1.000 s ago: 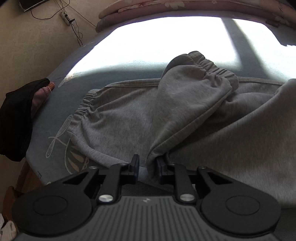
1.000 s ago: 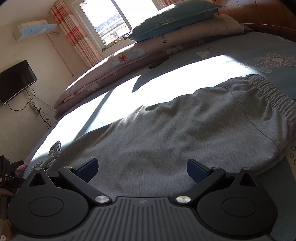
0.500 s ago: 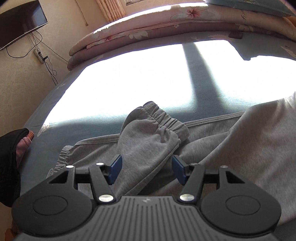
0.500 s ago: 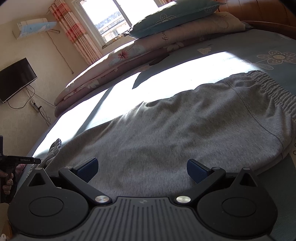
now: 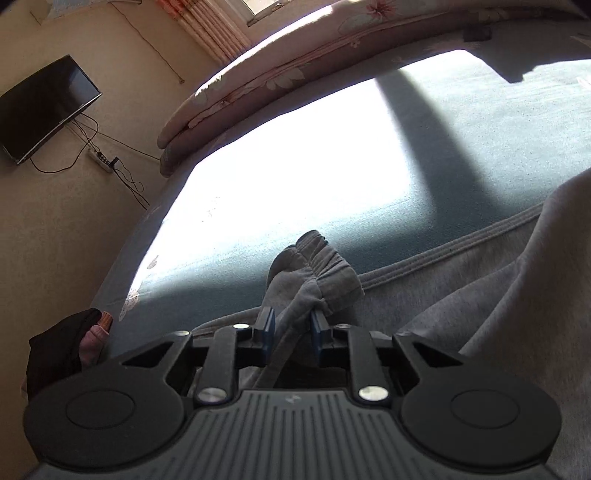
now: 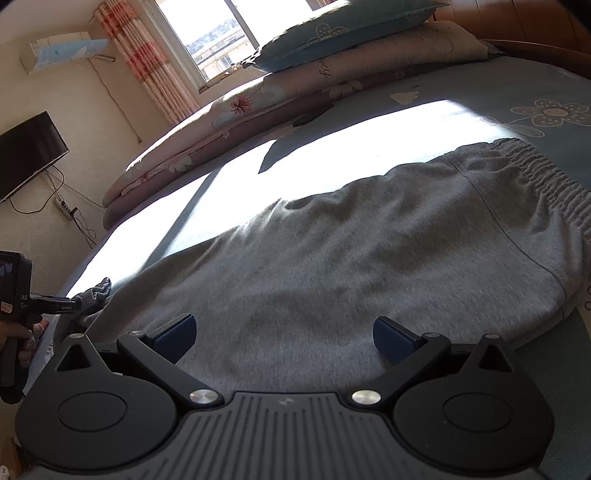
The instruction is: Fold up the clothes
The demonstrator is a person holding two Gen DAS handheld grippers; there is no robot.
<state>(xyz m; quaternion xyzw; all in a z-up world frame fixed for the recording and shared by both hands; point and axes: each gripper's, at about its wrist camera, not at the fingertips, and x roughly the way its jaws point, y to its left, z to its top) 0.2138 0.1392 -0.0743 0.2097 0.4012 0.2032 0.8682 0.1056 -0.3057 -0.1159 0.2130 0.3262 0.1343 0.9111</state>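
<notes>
A pair of grey sweatpants lay spread across a blue bed, its gathered waistband at the right of the right wrist view and one leg running off to the left. In the left wrist view, the left tongs had just been closing and pinched a bunched fold of grey cloth just behind an elastic leg cuff, which stood raised above the rest of the garment. The right tongs hovered over the middle of the sweatpants with both blue pads spread wide and nothing between them. Bright sunlight fell in a broad patch across the sheet beyond the garment. A folded floral quilt and a blue pillow were stacked along the far side of the bed beneath a window with striped curtains. A dark television hung on the cream wall at left, cables trailing below it.
</notes>
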